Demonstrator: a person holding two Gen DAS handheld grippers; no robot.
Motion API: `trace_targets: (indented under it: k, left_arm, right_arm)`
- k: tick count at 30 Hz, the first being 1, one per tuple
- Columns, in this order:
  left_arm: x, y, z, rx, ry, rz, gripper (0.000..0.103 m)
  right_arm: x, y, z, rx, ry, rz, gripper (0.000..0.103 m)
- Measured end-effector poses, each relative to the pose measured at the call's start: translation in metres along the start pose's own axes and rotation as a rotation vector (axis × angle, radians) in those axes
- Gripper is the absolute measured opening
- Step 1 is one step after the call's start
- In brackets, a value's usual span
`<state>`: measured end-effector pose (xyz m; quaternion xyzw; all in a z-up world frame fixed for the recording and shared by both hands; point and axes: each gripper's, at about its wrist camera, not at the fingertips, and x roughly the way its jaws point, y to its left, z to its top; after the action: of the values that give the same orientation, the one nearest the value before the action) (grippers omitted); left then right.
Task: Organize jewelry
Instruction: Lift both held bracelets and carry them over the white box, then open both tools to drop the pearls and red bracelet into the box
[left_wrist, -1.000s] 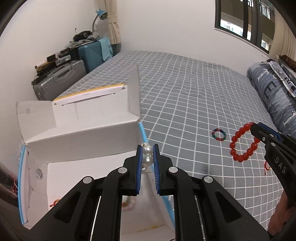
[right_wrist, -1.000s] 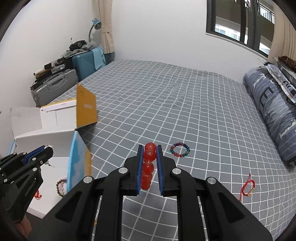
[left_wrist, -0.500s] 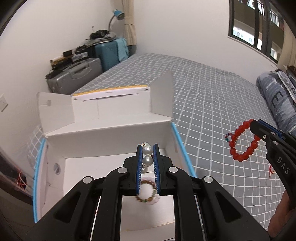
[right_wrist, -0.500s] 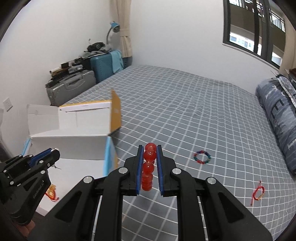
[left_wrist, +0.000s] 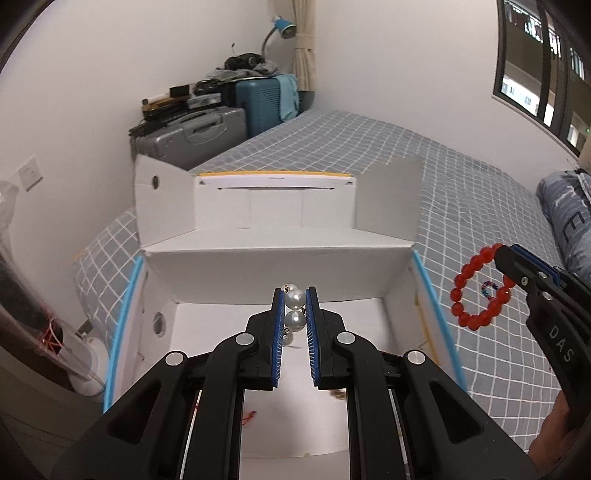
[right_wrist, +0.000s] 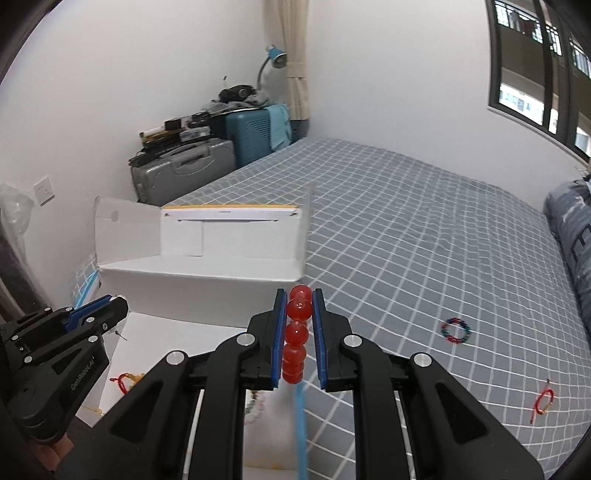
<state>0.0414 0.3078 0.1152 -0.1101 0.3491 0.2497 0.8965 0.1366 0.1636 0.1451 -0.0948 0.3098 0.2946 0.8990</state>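
Note:
My left gripper is shut on a white pearl bracelet and holds it above the inside of the open white cardboard box. My right gripper is shut on a red bead bracelet near the box's right wall; the bracelet also shows hanging in the left wrist view. The left gripper shows in the right wrist view. A multicoloured bead ring and a red cord bracelet lie on the grey checked bed. Several bracelets lie in the box, among them a red one.
The box's lid flaps stand up behind it. Suitcases with clutter stand by the wall at the bed's far left. A patterned pillow lies at the right. A window is at the upper right.
Both grippers have moved left towards the box. My left gripper now hangs over the middle of the box's inside, and my right gripper has reached the box's right wall. Both keep their bracelets.

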Motion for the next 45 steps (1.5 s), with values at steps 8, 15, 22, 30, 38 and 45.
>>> trace_targets:
  k: [8, 15, 22, 30, 38, 45]
  left_arm:
    - [0.020, 0.019, -0.009, -0.012, 0.027, 0.040, 0.011]
    - [0.064, 0.038, -0.018, -0.026, 0.133, 0.076, 0.011]
    - [0.102, 0.052, -0.030, -0.043, 0.264, 0.066, 0.011]
    - [0.100, 0.052, -0.032, -0.036, 0.278, 0.080, 0.014]
    - [0.080, 0.055, -0.022, -0.071, 0.212, 0.094, 0.067]
    - [0.057, 0.046, -0.010, -0.068, 0.136, 0.088, 0.089]
  right_arm:
    - [0.042, 0.026, -0.009, -0.026, 0.059, 0.028, 0.013]
    - [0.090, 0.041, -0.029, -0.047, 0.166, 0.040, 0.013]
    - [0.113, 0.041, -0.040, -0.040, 0.281, 0.053, 0.013]
    - [0.119, 0.043, -0.044, -0.042, 0.329, 0.055, 0.014]
    - [0.100, 0.044, -0.033, -0.032, 0.267, 0.064, 0.049]
    - [0.073, 0.028, -0.020, -0.005, 0.174, 0.005, 0.081]
